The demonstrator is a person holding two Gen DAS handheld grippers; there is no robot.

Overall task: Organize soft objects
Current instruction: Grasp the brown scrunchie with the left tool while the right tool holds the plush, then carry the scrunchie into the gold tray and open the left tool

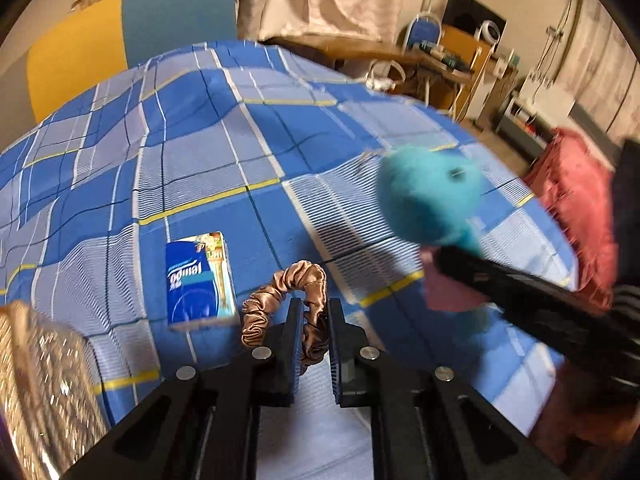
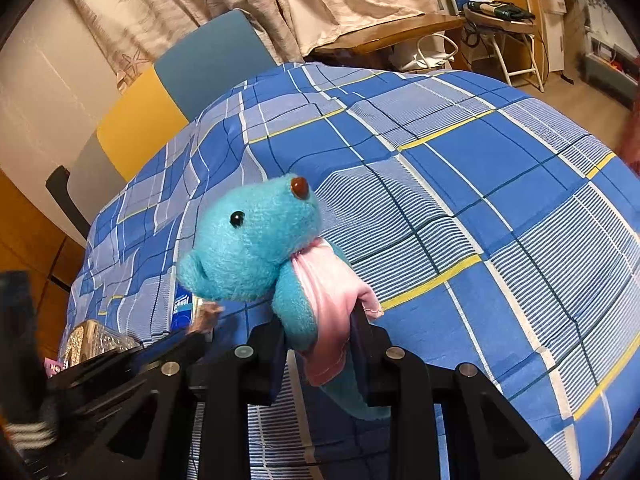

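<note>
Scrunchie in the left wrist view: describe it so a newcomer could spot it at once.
On the blue checked bedspread, look just right of the blue tissue pack. The scrunchie is pinched in the left gripper: a shiny bronze ruffled satin ring, unlike the boxy pack or the fuzzy turquoise toy.

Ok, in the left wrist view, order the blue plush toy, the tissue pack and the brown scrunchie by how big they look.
1. blue plush toy, though held up nearer the camera, which may inflate it.
2. tissue pack and brown scrunchie: they look alike; I won't rank them.

Left tongs [image 1: 311, 336] clamped, angled down; right tongs [image 2: 320, 344] gripping, angled down.
</note>
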